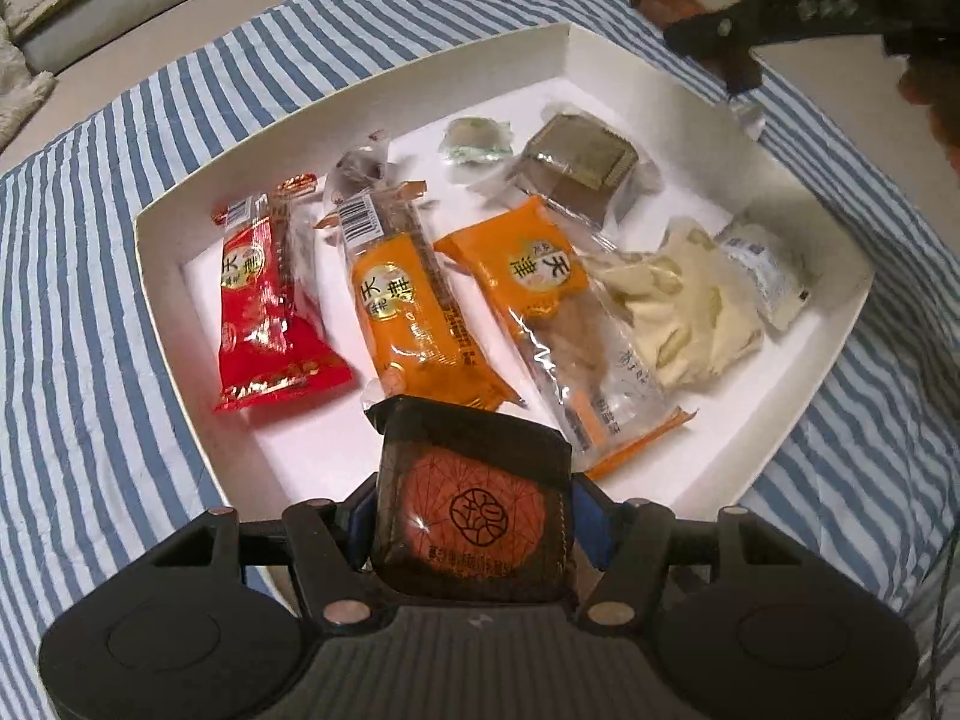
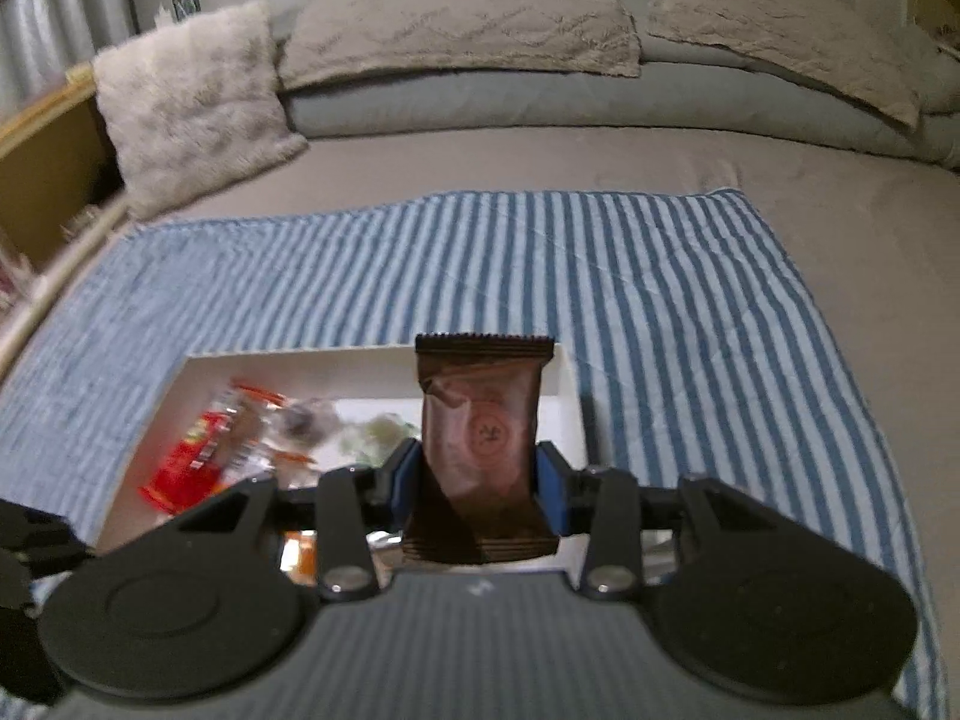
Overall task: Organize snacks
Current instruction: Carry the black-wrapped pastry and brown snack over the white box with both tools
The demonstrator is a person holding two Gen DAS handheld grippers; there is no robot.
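My left gripper (image 1: pixel 471 510) is shut on a dark brown packet with an orange round label (image 1: pixel 474 516), held over the near edge of a white shallow box (image 1: pixel 564 54). In the box lie a red packet (image 1: pixel 264 306), two orange packets (image 1: pixel 414 312) (image 1: pixel 540 282), a brown square cake (image 1: pixel 576 162), a small green-wrapped sweet (image 1: pixel 477 141) and pale wrapped snacks (image 1: pixel 690 300). My right gripper (image 2: pixel 477 474) is shut on a brown packet (image 2: pixel 480 438), held upright above the box (image 2: pixel 180 384). The right gripper also shows at the top right of the left wrist view (image 1: pixel 744 24).
The box sits on a blue and white striped cloth (image 2: pixel 660 312) spread on a grey bed (image 2: pixel 840 192). Pillows (image 2: pixel 456 18) and a fluffy cushion (image 2: pixel 186 96) lie at the head of the bed. A wooden shelf (image 2: pixel 42 168) stands at the left.
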